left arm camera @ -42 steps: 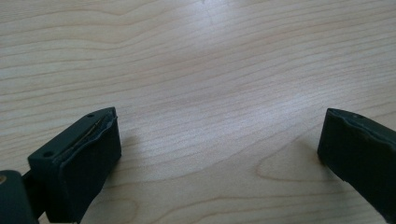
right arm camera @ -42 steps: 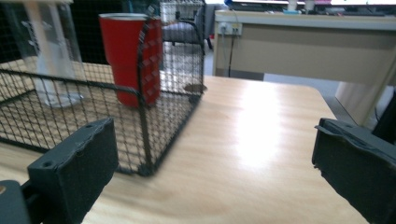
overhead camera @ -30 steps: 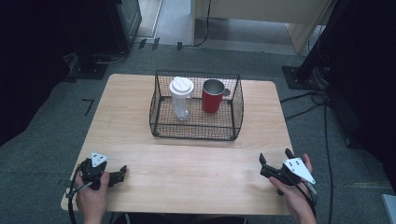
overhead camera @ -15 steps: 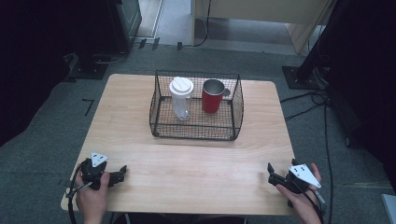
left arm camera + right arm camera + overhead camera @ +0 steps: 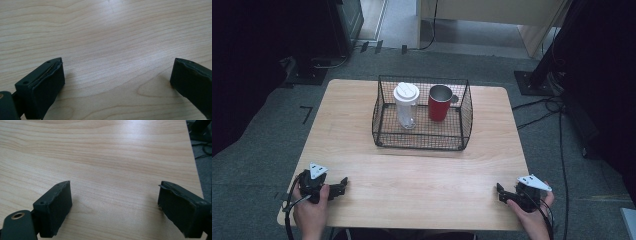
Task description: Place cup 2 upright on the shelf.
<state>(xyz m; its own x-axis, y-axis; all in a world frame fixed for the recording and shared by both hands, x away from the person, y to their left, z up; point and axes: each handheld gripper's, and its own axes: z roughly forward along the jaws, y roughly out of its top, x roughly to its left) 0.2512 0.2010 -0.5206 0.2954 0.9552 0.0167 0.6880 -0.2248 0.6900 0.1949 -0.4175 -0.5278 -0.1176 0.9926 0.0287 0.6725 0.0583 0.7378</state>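
On the light wood desk point(image 5: 412, 175), a wire basket point(image 5: 422, 137) holds a white lidded cup point(image 5: 406, 104) and red mug point(image 5: 440, 102) upright, side by side. Left tool point(image 5: 343, 183) rests wide, empty, at the near corner. Right tool point(image 5: 500, 192), jaws just closing, grips nothing; grey carpet point(image 5: 272, 115) surrounds the desk.

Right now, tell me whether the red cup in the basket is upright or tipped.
Upright. In the high view the red cup stands on its base inside the wire basket, its open mouth facing up, beside the white-lidded bottle.

1. one wire basket point(image 5: 422, 141) on one wooden table point(image 5: 412, 175).
2. two cups in it: one white lidded tumbler point(image 5: 406, 104), one red mug point(image 5: 439, 102).
3. two grippers: left gripper point(image 5: 343, 183), right gripper point(image 5: 500, 193).
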